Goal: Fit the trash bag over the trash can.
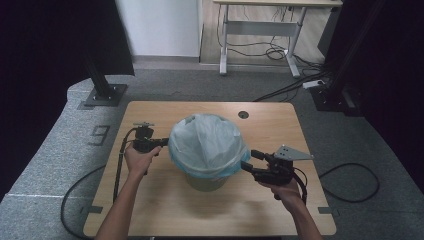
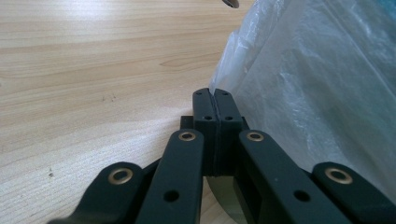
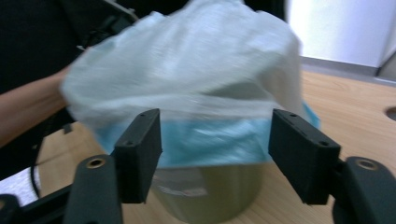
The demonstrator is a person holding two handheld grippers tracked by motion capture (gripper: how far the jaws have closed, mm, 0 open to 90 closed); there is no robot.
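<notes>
— Two grippers flanking the bin (image 1: 206, 179); left gripper (image 1: 161, 143) clenched beside the bag (image 1: 207, 142)'s rim, pinching film? Cannot tell.
— Right gripper (image 1: 246, 161) gaping, bag overhang lying straight ahead between jaws, nearer.

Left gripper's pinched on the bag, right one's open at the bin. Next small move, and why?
Probably ease the right gripper forward and close it on the bag's blue rim. Its jaws stand wide open on either side of that rim, gripping nothing, while the left gripper is shut with the white bag at its tips on the far side of the bin. A second hold would let both sides be pulled evenly.
</notes>
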